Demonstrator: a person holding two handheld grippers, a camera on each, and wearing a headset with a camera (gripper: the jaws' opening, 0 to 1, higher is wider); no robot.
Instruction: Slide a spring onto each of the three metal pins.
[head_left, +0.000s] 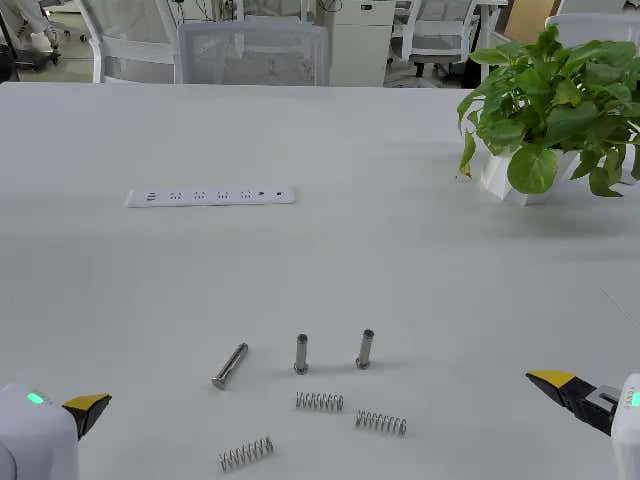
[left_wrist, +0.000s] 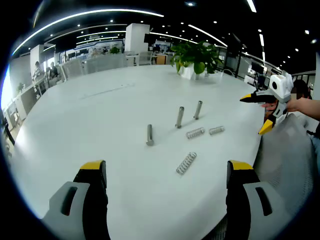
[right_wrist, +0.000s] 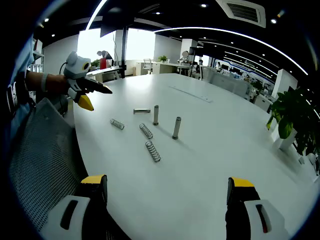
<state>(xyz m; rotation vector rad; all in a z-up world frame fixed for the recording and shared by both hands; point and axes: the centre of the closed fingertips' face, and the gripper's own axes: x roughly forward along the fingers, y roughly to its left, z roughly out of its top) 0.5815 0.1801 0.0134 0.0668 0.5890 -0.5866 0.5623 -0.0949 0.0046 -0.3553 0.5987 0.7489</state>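
Head view: smooth white table (head_left: 400, 250), so a clumsy nip could send the springs (head_left: 319, 401) rolling or topple the pins (head_left: 301, 354). Office chairs (head_left: 250, 50) at twelve, plant (head_left: 560, 110) at two. Left gripper (head_left: 88, 405) at seven, right gripper (head_left: 552, 380) at five, both spread and empty. The pins sit centre, the springs bare at six.
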